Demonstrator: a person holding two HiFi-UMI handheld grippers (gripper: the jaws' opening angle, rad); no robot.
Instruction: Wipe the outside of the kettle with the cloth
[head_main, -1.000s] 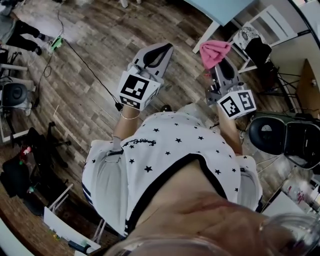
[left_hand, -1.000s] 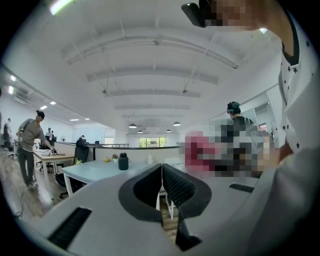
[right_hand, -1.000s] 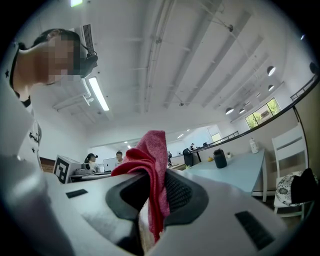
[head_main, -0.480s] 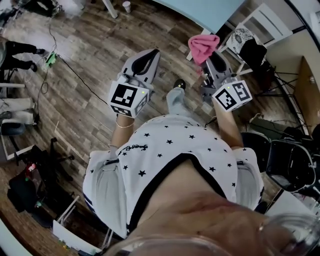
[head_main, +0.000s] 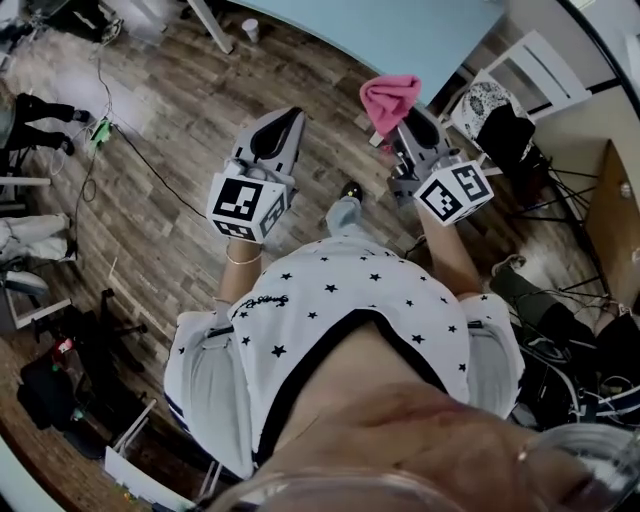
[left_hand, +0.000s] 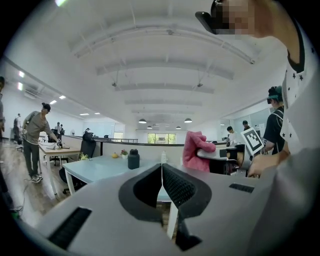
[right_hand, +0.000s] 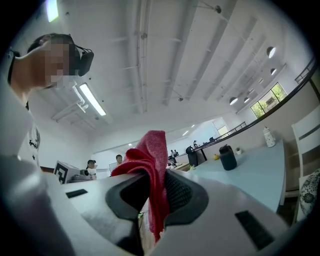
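Clamping crumpled pink fabric cloth (right_hand: 153, 160), right gripper (right_hand: 152, 195) hovered near pale blue surface (head_main: 400, 30) — left gripper (left_hand: 161, 181) jaws pressed together, empty.

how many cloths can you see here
1: a pink cloth, clamped between the jaws of the right gripper. The left gripper is shut with nothing in it. Other cloths could lie outside these views.

Open air separates the left gripper (head_main: 283, 125) and right gripper (head_main: 400, 118) from a pale blue tabletop (head_main: 400, 30) ahead. A dark cylindrical container (left_hand: 133, 159) stands on it, with bare surface around. A white slatted chair (head_main: 540, 55) stands close on the right. A pink fluffy cloth (head_main: 388, 95) fills the right gripper's jaws.
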